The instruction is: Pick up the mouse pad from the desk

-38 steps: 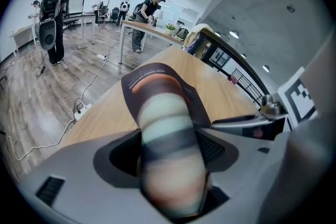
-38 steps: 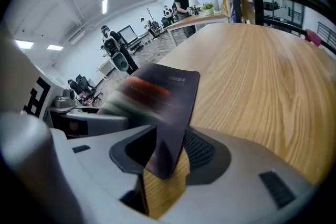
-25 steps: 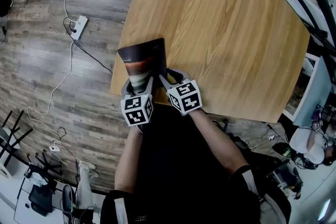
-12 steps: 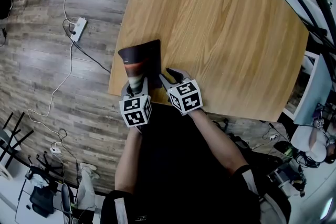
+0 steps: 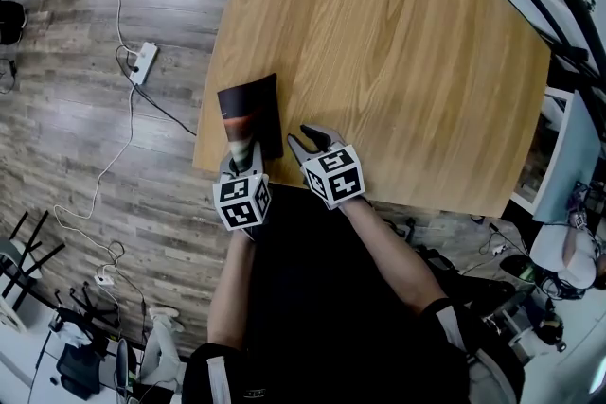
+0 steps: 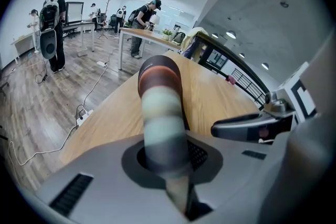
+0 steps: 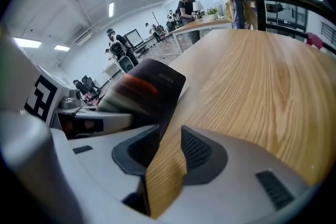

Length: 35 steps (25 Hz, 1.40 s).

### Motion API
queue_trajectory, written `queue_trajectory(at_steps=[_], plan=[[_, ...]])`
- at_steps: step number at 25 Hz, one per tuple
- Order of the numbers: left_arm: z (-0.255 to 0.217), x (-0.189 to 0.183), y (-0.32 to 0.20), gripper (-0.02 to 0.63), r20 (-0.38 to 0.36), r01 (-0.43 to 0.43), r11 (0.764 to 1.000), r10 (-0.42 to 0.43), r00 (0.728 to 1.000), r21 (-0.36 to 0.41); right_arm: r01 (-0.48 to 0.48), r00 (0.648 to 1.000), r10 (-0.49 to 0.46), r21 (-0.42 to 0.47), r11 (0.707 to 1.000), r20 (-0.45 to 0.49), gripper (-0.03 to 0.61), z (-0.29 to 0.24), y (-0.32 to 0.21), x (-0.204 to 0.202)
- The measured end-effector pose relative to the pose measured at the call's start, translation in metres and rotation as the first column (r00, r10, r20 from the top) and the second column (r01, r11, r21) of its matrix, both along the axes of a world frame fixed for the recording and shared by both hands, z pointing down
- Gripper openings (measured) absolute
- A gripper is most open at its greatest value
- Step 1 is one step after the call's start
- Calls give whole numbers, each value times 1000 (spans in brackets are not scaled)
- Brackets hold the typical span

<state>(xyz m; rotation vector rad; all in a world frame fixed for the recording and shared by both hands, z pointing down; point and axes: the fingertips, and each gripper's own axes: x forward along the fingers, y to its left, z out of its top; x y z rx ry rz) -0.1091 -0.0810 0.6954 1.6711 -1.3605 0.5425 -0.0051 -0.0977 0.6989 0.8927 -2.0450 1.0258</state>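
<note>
Your left tool (image 5: 240,162) has just been closing its jaws, and they're now clamped on the near end of the mouse pad (image 5: 250,112). The pad bows up and sticks out ahead of that tool, over the near left corner of the bench (image 5: 398,61). Your right tool (image 5: 309,143) sits at the bench's near edge, further in from that corner. Its jaws are apart, gripping nothing, with only bench wood between them.

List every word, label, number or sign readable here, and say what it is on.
Mouse pad: a short line of white print near its far end, too blurred to read.
Left marker cube and right marker cube: black-and-white square patterns, no letters or numbers.
Nothing else carries legible text.
</note>
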Motion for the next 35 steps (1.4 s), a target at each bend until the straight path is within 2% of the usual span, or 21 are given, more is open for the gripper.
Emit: queue_trajectory(at_steps=[16, 20, 35], plan=[[-47, 30, 12, 46, 28, -43, 993, 40, 999, 106, -53, 998, 50, 81, 995, 42, 142, -41, 16, 30], [-67, 45, 20, 44, 4, -33, 989, 33, 999, 145, -73, 996, 67, 110, 991, 62, 142, -55, 26, 44], [-166, 73, 55, 44, 20, -65, 949, 62, 998, 309, -170, 975, 131, 226, 959, 177, 137, -136, 57, 79]])
